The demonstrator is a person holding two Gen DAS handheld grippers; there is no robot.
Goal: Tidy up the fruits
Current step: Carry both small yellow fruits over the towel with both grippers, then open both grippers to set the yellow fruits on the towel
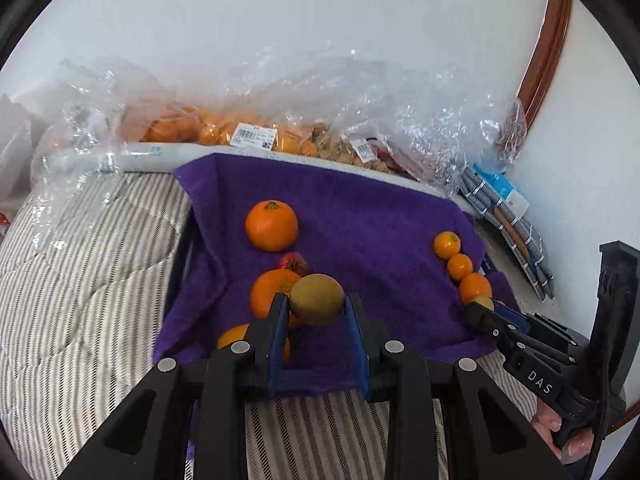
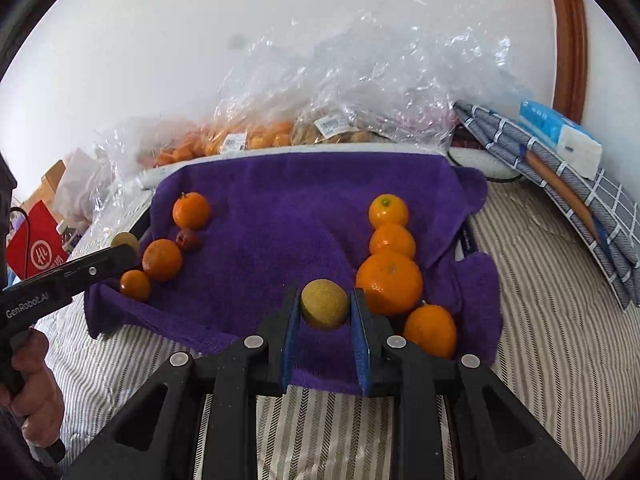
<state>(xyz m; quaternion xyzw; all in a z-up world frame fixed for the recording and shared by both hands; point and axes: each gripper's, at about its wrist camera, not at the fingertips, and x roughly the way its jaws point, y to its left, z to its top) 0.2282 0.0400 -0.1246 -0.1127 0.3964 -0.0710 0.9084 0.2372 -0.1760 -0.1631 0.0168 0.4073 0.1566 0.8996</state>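
Observation:
A purple towel (image 1: pixel 360 216) (image 2: pixel 280 200) lies on a striped bed. My left gripper (image 1: pixel 317 302) is shut on a round yellow-brown fruit (image 1: pixel 317 299), held over the towel's left side above three oranges (image 1: pixel 271 225) and a small red fruit (image 1: pixel 294 263). My right gripper (image 2: pixel 325 306) is shut on a second yellow-brown fruit (image 2: pixel 324 304), beside a row of several oranges (image 2: pixel 389 282) on the towel's right side. In the right wrist view the left gripper (image 2: pixel 120 254) shows with its fruit (image 2: pixel 125 240) at the left. In the left wrist view the right gripper (image 1: pixel 486 310) shows at the right.
Clear plastic bags of oranges (image 1: pixel 224 132) and small brown fruits (image 2: pixel 340 132) lie behind the towel against the white wall. Folded grey cloths (image 2: pixel 568 200) and a tissue pack (image 2: pixel 560 136) lie at the right. A red bag (image 2: pixel 36 248) stands at the far left.

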